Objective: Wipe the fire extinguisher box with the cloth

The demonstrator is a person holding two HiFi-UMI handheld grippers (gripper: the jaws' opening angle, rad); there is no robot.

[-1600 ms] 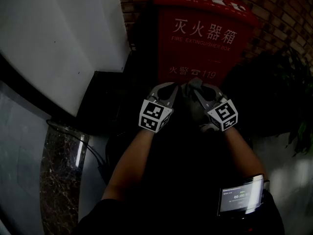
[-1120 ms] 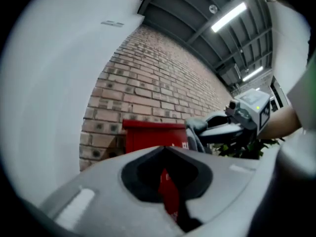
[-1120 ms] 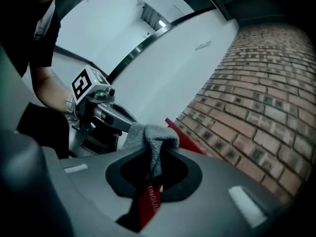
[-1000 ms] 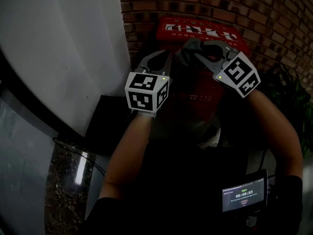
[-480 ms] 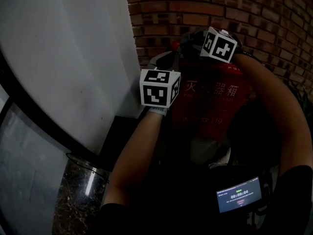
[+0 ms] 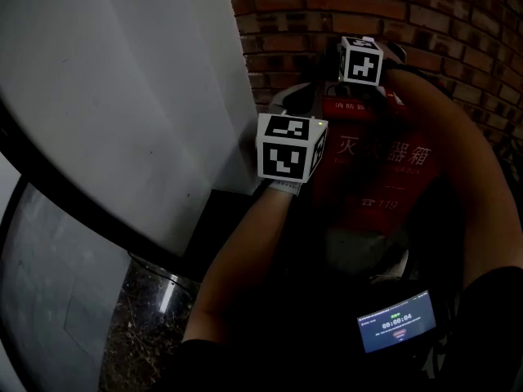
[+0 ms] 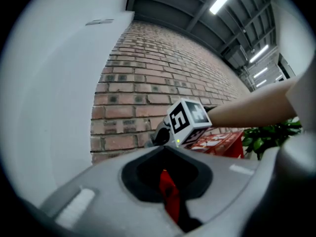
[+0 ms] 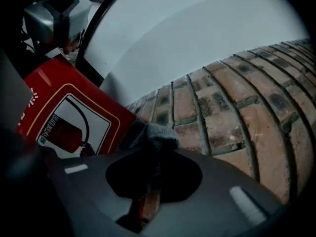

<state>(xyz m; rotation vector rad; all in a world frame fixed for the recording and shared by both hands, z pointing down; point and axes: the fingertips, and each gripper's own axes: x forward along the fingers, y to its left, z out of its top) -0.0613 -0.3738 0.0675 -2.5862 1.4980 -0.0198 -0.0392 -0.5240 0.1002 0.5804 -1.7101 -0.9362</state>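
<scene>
The red fire extinguisher box (image 6: pixel 377 166) stands against a brick wall; its white characters face me. My right gripper (image 8: pixel 153 152) is shut on a grey cloth (image 8: pixel 154 134) and holds it at the back edge of the box's red lid (image 8: pixel 69 115), next to the bricks. In the head view only its marker cube (image 6: pixel 362 60) shows above the lid. My left gripper (image 6: pixel 296 96) hangs at the box's upper left corner, jaws together with nothing in them; a sliver of the red box (image 7: pixel 170 194) shows through them.
A white wall panel (image 6: pixel 122 96) runs close on the left. The brick wall (image 6: pixel 425 11) lies right behind the box. A green plant (image 7: pixel 269 137) stands to the right. A marble ledge (image 6: pixel 139 325) sits low left. A small screen (image 6: pixel 395 321) rides on the right forearm.
Both grippers rose from in front of the box's face to its top. The right one carried the cloth onto the lid's back edge; the left stopped at the upper left corner.
</scene>
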